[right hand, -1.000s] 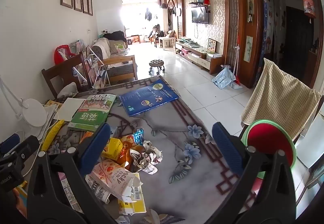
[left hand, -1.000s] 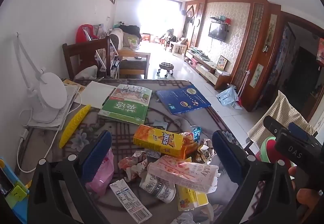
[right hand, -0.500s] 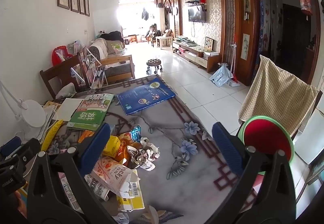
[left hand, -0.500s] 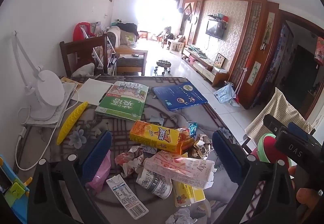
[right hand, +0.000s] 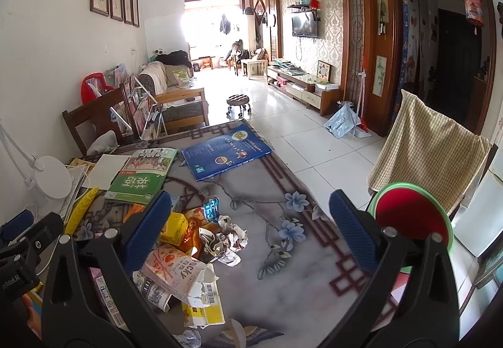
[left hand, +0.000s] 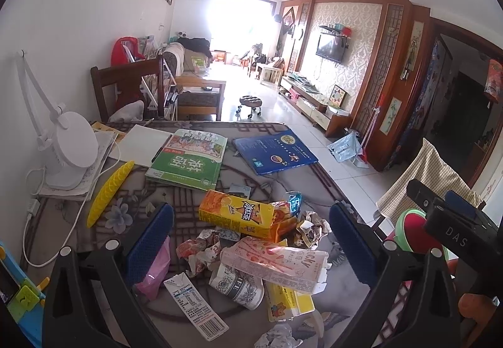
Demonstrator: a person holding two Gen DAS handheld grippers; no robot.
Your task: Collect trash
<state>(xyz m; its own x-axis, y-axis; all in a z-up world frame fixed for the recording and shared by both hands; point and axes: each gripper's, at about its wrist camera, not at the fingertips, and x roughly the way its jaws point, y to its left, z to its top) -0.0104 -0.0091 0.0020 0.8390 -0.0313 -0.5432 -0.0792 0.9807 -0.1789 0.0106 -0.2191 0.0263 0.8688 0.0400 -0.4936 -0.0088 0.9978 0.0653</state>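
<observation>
**Both grippers poised over the litter, nothing picked yet**

Flower-patterned table (right hand: pixel 283 269) carries a heap of trash at its near end: a pink Pocky box (left hand: pixel 276 263) lies over a paper cup (left hand: pixel 239 285), an orange drink carton (left hand: pixel 235 216) just behind. My left gripper (left hand: pixel 251 241) and right gripper (right hand: pixel 251 238) both hang spread wide, empty. I judge this the approach step; next I should lower the left one around the Pocky box and close.

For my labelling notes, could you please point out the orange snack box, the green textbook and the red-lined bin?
orange snack box (left hand: pixel 235 213): left wrist view, top face.
green textbook (left hand: pixel 188 164): left wrist view, cover.
red-lined bin (right hand: pixel 411 216): right wrist view, red liner.
</observation>
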